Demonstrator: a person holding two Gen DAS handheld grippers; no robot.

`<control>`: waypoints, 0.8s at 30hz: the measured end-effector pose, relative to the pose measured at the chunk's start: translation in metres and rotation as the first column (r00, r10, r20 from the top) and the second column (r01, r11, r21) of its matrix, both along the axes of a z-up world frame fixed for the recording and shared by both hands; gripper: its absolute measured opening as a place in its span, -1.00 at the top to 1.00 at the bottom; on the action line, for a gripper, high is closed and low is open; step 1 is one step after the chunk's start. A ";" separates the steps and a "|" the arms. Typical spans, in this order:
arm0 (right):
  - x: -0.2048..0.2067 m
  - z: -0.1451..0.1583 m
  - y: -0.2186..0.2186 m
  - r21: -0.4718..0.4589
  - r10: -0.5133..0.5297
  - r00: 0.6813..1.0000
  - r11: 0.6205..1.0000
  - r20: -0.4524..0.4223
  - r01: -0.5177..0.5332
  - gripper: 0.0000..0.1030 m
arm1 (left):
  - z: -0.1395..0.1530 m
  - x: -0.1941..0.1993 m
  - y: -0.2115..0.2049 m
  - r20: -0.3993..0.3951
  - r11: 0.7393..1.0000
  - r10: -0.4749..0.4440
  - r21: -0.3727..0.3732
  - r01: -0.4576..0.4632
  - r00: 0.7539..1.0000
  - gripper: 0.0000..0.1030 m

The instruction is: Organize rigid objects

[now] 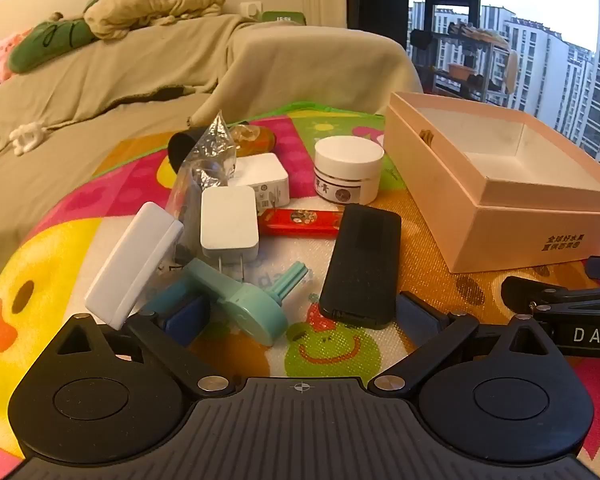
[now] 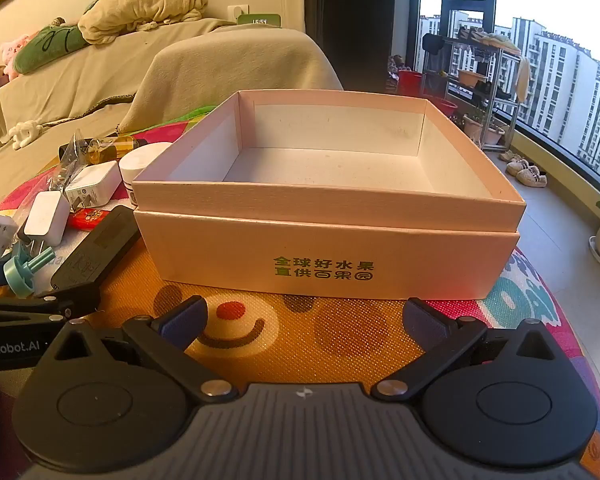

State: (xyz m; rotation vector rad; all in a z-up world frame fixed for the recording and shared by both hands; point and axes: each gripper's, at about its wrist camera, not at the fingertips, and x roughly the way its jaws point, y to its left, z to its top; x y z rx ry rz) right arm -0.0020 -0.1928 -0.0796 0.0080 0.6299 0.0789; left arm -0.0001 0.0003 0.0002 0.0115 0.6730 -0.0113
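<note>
My left gripper [image 1: 300,316] gapes wide over a teal holder [image 1: 244,304] and black remote [image 1: 360,264]; my right gripper [image 2: 306,320], equally spread, faces the pink box [image 2: 328,248].

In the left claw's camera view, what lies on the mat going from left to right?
White flat box → teal gadget → black slab → pink cardboard box.

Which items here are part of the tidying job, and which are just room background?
For the job: pink box, black remote, white charger, red tin, white jar, teal holder, white case.

Just lying about: sofa cover, green plush toy, balcony rack, slippers.
</note>
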 end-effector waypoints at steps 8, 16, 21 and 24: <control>0.000 0.000 0.000 0.000 0.000 1.000 1.000 0.000 0.000 -1.00 | 0.000 0.000 0.000 -0.005 1.000 0.000 0.006 0.000 1.000 -0.97; 0.000 0.000 0.000 0.000 0.000 1.000 1.000 0.000 0.000 -1.00 | 0.000 0.000 0.000 -0.005 1.000 0.000 0.005 0.000 1.000 -0.97; -0.001 0.000 0.000 0.000 0.000 1.000 1.000 0.000 0.000 -1.00 | 0.000 0.000 0.000 -0.005 1.000 0.000 0.005 0.000 1.000 -0.97; 0.000 0.000 0.000 0.000 0.000 1.000 1.000 0.000 0.000 -1.00 | 0.000 0.000 0.000 -0.005 1.000 0.000 0.005 0.000 1.000 -0.97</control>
